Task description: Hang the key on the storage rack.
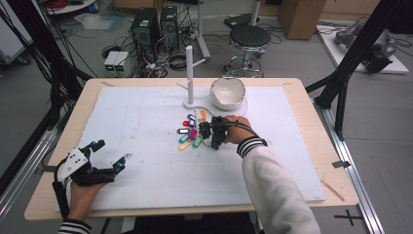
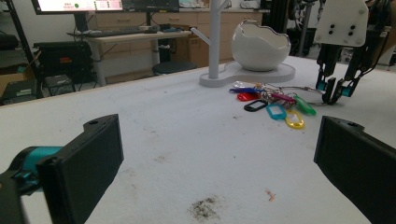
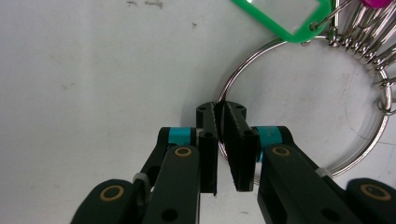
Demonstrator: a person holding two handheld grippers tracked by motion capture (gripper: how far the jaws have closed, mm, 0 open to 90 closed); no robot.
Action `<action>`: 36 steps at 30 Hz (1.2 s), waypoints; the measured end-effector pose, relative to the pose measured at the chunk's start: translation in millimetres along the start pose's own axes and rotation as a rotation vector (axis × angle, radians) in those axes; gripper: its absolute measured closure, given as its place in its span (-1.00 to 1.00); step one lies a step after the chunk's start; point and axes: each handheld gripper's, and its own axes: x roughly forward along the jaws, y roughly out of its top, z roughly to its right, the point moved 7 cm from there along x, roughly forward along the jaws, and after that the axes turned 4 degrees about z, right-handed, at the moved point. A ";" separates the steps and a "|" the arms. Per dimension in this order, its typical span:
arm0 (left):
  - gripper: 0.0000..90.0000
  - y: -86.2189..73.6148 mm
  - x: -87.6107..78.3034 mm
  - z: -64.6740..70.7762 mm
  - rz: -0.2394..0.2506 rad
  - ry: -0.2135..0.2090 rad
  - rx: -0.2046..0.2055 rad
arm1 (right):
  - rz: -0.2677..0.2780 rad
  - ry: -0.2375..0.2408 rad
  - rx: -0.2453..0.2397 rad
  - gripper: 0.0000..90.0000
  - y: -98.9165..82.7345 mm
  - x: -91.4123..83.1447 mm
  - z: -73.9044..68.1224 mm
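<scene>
The right gripper (image 3: pixel 220 116) points down at the white mat (image 1: pixel 146 126), its jaws clamped together on the wire of a large metal ring (image 3: pixel 261 60); the wire passes between the two black pads at their tips. The ring lies flat on the mat in front of the stand (image 1: pixel 189 73) and carries a fan of coloured tags (image 1: pixel 190 131), among them a green tag (image 3: pixel 280 16) just beyond the jaws and a magenta one at the upper edge of the right gripper view. In the high view the right gripper (image 1: pixel 210 132) sits at the right edge of the tag cluster, just in front of the stand and its bowl (image 1: pixel 227 92). The bowl, white and shaped like a broken eggshell, rests on the stand's base beside the upright post. The left gripper (image 1: pixel 109 155) rests on the mat well to the left of the stand and nearer the person, its jaws wide apart with nothing between them; its own view looks across the mat to the tags (image 2: pixel 275 105) and the right gripper (image 2: pixel 337 91).
</scene>
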 end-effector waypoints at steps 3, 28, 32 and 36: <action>-0.96 -0.1 0.0 0.0 -0.001 0.000 0.000 | 0.003 -0.019 0.005 0.88 -0.6 -0.2 -2.0; -0.96 -0.1 0.1 0.2 -0.003 -0.001 -0.001 | 0.114 -0.071 0.078 0.95 1.4 -16.3 3.1; -0.96 -0.1 0.1 0.2 -0.003 -0.001 -0.002 | 0.187 -0.091 0.132 0.95 -1.0 -30.9 5.2; -0.96 -0.1 0.1 0.3 -0.003 0.000 0.000 | 0.269 -0.164 0.195 0.96 -4.5 -50.0 11.5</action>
